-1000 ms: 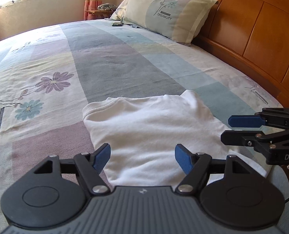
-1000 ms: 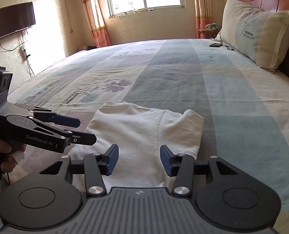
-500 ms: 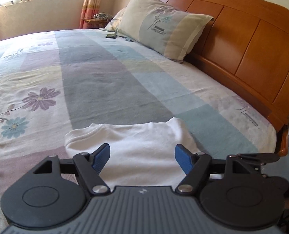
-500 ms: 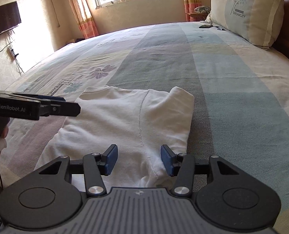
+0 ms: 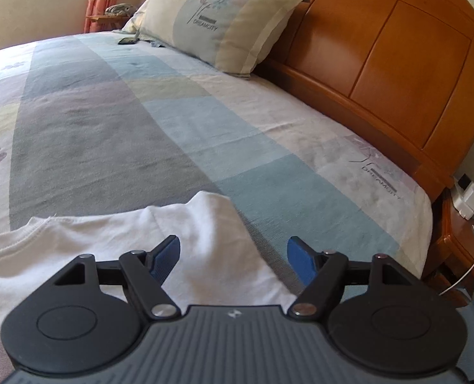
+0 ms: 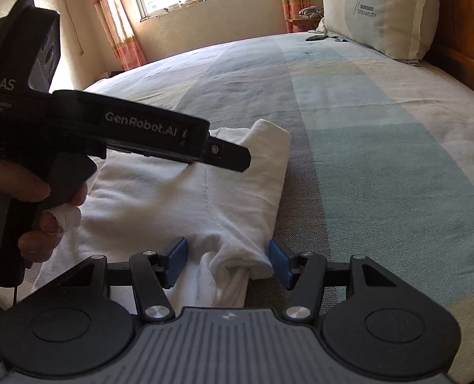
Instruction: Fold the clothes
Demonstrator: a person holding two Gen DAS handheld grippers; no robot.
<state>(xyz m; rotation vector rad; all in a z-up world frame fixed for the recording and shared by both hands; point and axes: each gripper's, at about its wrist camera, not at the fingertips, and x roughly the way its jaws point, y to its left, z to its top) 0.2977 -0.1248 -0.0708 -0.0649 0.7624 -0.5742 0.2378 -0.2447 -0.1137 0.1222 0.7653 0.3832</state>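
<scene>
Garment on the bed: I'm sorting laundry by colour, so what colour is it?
The garment is plain white, with no visible print; the right wrist view shows it best.

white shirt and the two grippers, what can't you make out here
- White shirt: in the right wrist view the left gripper covers its far left part; the near hem is hidden behind the right gripper.
- Left wrist view: the shirt's near edge is hidden behind the gripper body.
- Small dark object by the pillow: too small to identify.

Both claws, left (image 5: 233,257) and right (image 6: 227,260), gape wide.
</scene>
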